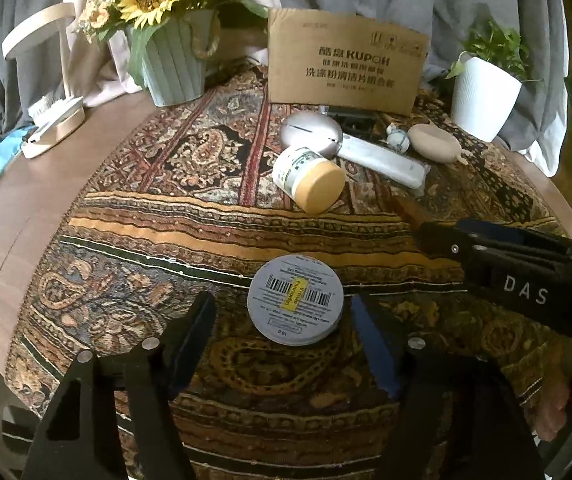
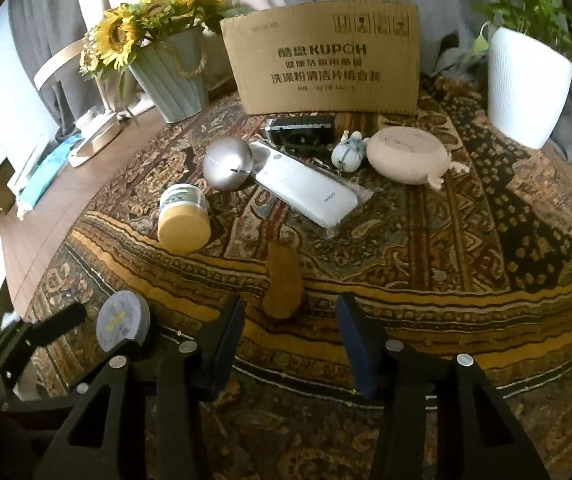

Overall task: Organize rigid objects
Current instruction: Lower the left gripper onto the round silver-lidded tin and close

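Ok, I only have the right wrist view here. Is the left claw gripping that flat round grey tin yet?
Observer: Not yet. The left wrist view shows the left claw straddling the flat round grey tin, with neither pad pressing it and a plain gap on its left side.
Operator: What is on the tin's upper face?
Observer: A printed label with two barcodes and a yellow sticker between them.
Operator: Does that view catch my right claw?
Observer: Yes. The black body of the right claw comes in from the right edge, beyond the tin, and is lettered DAS.
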